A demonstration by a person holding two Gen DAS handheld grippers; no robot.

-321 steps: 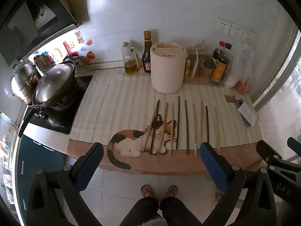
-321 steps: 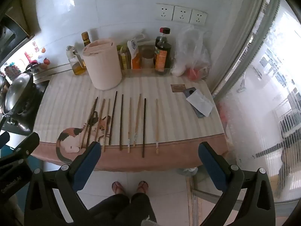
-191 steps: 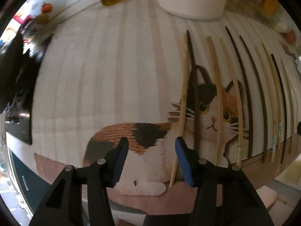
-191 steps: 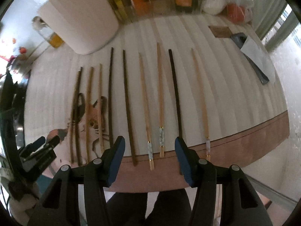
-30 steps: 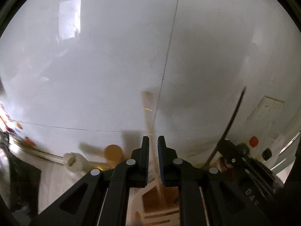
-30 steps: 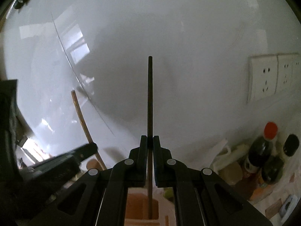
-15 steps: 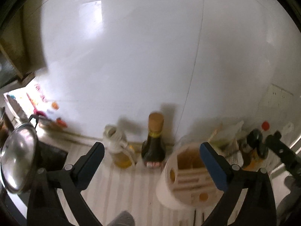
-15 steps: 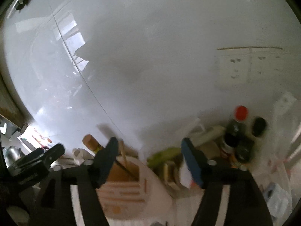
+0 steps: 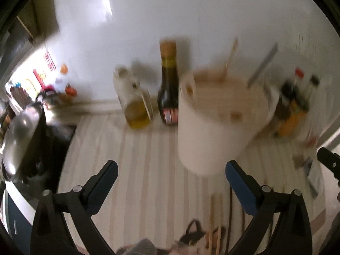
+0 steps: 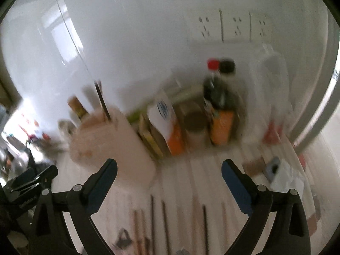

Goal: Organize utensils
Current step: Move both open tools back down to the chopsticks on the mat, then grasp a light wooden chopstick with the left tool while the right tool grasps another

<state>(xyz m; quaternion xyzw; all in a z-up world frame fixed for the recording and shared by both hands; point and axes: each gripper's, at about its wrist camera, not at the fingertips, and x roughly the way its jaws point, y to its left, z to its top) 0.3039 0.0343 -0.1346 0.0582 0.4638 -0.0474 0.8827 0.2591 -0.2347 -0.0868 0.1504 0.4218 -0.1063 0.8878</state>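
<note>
The pale pink utensil holder (image 9: 214, 127) stands on the striped mat, with a light wooden chopstick (image 9: 230, 57) and a dark chopstick (image 9: 262, 65) sticking out of its top. It also shows in the right wrist view (image 10: 110, 146), where the dark chopstick (image 10: 103, 101) is seen. My left gripper (image 9: 171, 180) is open and empty, held above the mat in front of the holder. My right gripper (image 10: 169, 178) is open and empty too. Several chopsticks (image 9: 214, 218) lie on the mat below, also in the right wrist view (image 10: 163, 223). Both views are blurred.
A dark sauce bottle (image 9: 169, 85) and an oil bottle (image 9: 133, 99) stand left of the holder. Condiment bottles (image 10: 218, 104) and boxes (image 10: 167, 125) stand to its right by the wall. A wok with lid (image 9: 21, 133) sits on the stove at left. Wall sockets (image 10: 233, 25) are above.
Both grippers let go of their chopsticks into the holder, opened wide and drew back and tilted down; the mat and lying chopsticks have come into view.
</note>
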